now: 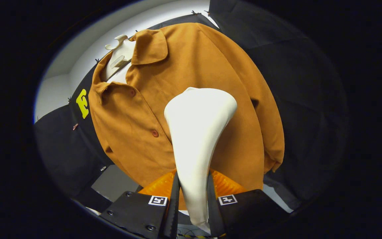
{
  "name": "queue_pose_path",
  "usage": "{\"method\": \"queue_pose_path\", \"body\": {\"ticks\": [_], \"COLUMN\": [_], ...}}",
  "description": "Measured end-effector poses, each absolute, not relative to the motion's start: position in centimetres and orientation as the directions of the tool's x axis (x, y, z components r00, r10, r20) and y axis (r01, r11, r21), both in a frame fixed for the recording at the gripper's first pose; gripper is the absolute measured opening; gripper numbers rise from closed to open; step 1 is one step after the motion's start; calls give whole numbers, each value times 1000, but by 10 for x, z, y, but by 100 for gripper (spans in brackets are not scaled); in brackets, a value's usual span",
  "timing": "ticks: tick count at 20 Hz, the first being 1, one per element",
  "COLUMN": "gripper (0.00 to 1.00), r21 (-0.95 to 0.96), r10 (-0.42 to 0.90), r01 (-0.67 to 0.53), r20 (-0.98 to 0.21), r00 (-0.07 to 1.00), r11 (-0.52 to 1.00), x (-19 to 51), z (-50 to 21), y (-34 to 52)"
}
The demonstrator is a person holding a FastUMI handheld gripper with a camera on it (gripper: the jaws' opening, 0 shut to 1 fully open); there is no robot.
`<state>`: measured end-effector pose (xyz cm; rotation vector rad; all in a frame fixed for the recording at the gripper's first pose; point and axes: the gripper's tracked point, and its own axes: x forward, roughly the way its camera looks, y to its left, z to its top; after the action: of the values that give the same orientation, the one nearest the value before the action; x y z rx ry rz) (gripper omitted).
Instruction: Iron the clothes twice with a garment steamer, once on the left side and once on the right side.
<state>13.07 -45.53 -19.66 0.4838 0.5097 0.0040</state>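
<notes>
Shirt (191,99) first: a brown button-up hangs on a pale hanger (119,49) against the booth's black wall, spreading well beyond the fingers, its collar far from them and its hem just ahead of them. Its row of buttons (154,133) runs down on one side of the steamer, with the broad plain panel and a hanging sleeve (270,132) on the other. Steamer (197,132) next: a white wand with its narrow handle clamped between the two fingers of the gripper (192,199), its long axis running straight ahead and flaring into a wide head that sits over the shirt's middle, close to or against the cloth, though I cannot tell which. Both fingers press on the handle. A stroke along the panel beside the buttons looks the likeliest coming move, judging by where the head points. Nothing stands between head and cloth; the buttons are the nearest snag.
</notes>
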Motion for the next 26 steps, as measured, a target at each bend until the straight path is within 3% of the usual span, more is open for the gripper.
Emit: {"method": "queue_pose_path", "body": {"ticks": [17,22,26], "gripper": [41,41,41], "r21": [448,414,390], "r10": [90,39,-18], "r01": [340,400,405], "r20": [-703,-733,-701], "r00": [706,680,713], "r11": [827,818,827], "x": [69,48,31], "z": [-327,-331,-293], "y": [-464,-465,-452]}}
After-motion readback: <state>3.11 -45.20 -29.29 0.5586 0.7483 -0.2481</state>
